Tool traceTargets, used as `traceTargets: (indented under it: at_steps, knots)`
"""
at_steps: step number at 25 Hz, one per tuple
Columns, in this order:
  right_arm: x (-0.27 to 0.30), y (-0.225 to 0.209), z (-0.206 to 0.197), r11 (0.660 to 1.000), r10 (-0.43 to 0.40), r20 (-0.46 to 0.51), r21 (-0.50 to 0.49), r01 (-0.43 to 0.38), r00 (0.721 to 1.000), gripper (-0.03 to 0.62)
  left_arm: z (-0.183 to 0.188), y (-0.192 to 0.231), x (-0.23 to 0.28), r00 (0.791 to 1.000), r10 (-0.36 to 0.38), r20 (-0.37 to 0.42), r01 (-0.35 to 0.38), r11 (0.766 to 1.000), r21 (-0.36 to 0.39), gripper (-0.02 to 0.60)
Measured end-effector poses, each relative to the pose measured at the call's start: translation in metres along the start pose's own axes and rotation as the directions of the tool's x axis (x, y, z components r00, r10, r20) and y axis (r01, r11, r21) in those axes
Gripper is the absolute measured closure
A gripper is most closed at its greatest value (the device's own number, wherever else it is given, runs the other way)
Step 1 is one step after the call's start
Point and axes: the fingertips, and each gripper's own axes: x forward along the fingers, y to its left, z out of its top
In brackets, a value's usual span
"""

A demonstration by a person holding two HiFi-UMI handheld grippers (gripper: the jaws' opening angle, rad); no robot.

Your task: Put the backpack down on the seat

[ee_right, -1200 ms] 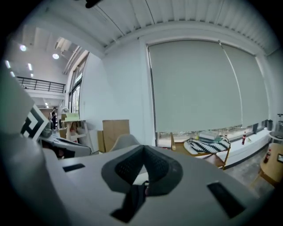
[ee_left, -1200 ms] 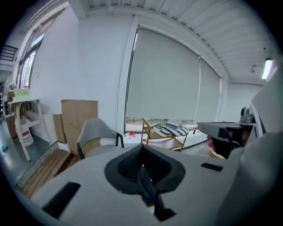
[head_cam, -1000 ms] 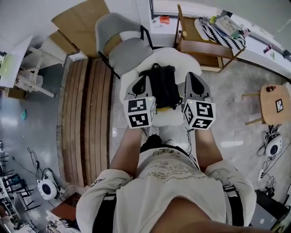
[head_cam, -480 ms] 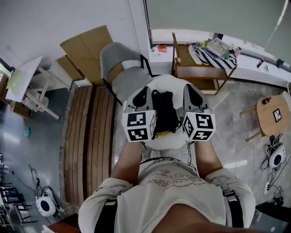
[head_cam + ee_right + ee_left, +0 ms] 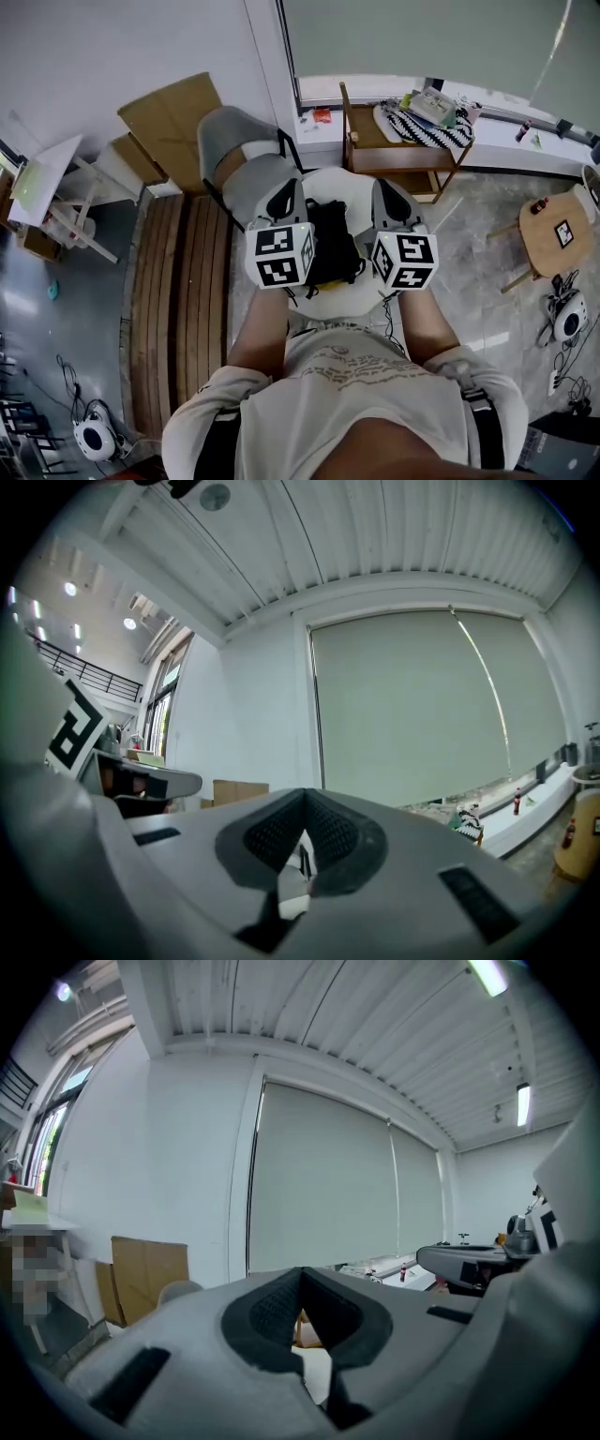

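Fingers (image 5: 267, 1312) of the left gripper (image 5: 302, 1277) are closed, their dark pads meeting at the tip with only a narrow wedge of gap lower down and nothing clearly caught in it. The right gripper (image 5: 305, 797) looks the same, its fingers (image 5: 337, 836) pressed together at the tip. In the head view the black backpack (image 5: 330, 242) lies on the round white seat (image 5: 323, 302), flanked by both grippers; whether either touches it cannot be told.
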Motion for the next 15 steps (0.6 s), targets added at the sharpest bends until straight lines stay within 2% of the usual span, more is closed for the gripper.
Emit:
traceTargets:
  at_steps: [15]
  knots:
    - [-0.012, -0.004, -0.001, 1.000, 0.005, -0.009, 0.001, -0.005, 1.000, 0.568, -0.006, -0.014, -0.010, 1.000, -0.018, -0.012, 0.018, 1.000, 0.008, 0.560]
